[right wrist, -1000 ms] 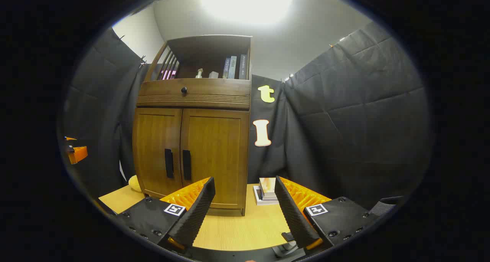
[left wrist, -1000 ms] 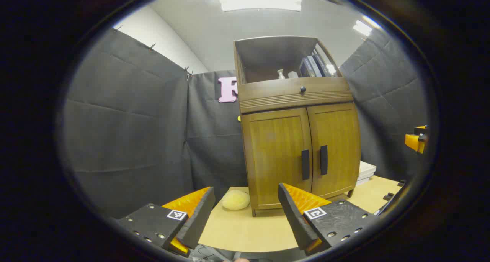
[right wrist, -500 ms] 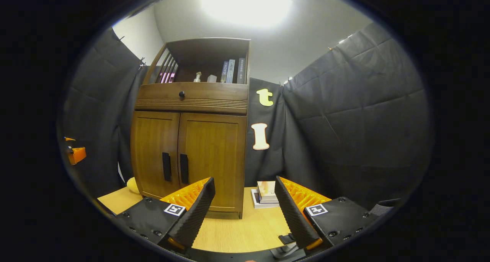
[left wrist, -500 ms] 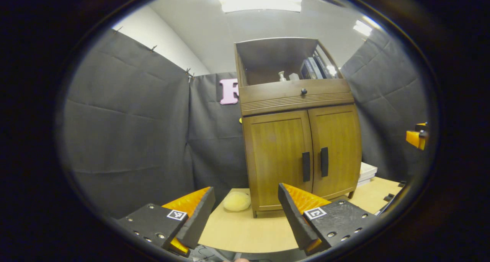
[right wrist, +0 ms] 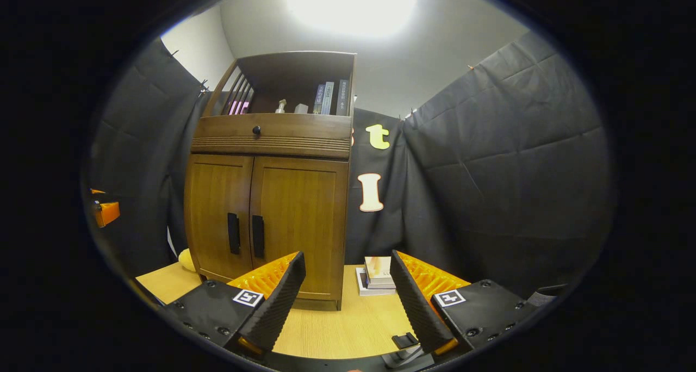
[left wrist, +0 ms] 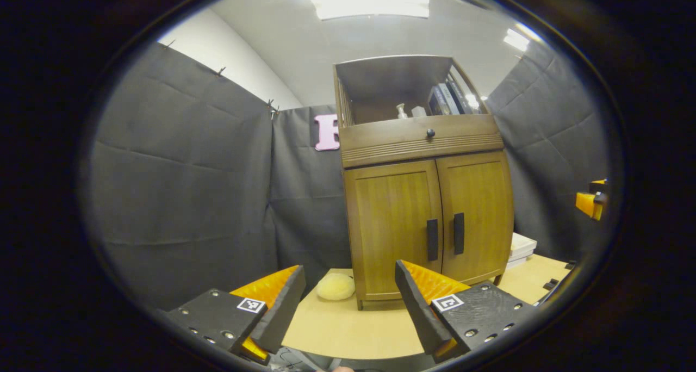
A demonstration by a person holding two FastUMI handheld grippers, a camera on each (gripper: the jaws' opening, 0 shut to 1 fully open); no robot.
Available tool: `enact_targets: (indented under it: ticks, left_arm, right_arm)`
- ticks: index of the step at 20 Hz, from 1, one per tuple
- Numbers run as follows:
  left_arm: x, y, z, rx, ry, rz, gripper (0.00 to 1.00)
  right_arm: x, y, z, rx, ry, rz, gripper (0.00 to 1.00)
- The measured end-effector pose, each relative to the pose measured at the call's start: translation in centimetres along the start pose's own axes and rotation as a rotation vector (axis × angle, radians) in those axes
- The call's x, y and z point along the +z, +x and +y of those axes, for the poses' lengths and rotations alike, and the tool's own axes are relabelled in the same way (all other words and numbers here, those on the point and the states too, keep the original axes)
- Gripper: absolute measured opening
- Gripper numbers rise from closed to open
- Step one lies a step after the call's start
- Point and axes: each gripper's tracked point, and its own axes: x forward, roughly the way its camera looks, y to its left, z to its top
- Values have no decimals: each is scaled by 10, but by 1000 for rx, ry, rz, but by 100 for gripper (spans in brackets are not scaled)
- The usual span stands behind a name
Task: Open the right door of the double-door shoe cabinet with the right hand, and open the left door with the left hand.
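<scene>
Shoe cabinet [left wrist: 424, 198] stands upright on the light wooden table [left wrist: 348, 328], both lower doors closed and flush. In the left gripper view, left door [left wrist: 394, 228] and right door [left wrist: 478, 214] meet at the centre seam, each with a dark vertical handle just beside that seam: left handle [left wrist: 432, 240], right handle [left wrist: 459, 233]. Left gripper [left wrist: 348, 307] is held low in front of the table, fingers spread wide with nothing between them, well apart from the cabinet. Right gripper [right wrist: 348, 307] likewise has its fingers parted and bare, short of the cabinet front; in its view the right door [right wrist: 296, 225] and its handle [right wrist: 258, 236] sit left of centre. Above the doors, a drawer with a small round knob [left wrist: 430, 133], then an open shelf with books [left wrist: 446, 97]. A pale yellow soft lump [left wrist: 335, 286] lies on the table beside the cabinet's left foot; a small stack of books [right wrist: 378, 274] lies to the cabinet's right
</scene>
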Motion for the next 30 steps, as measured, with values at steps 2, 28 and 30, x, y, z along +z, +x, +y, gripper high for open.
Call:
enact_targets:
  ticks: [2,28,30]
  left_arm:
    - [3,-5,-4,17,1,1,96]
    - [-13,-1,95,210,45,8,96]
    - [-13,4,105,224,50,12,96]
  right_arm:
    - [-5,9,1,14,19,6,97]
    - [0,180,177,178,53,-14,98]
    - [-8,193,188,179,55,-7,98]
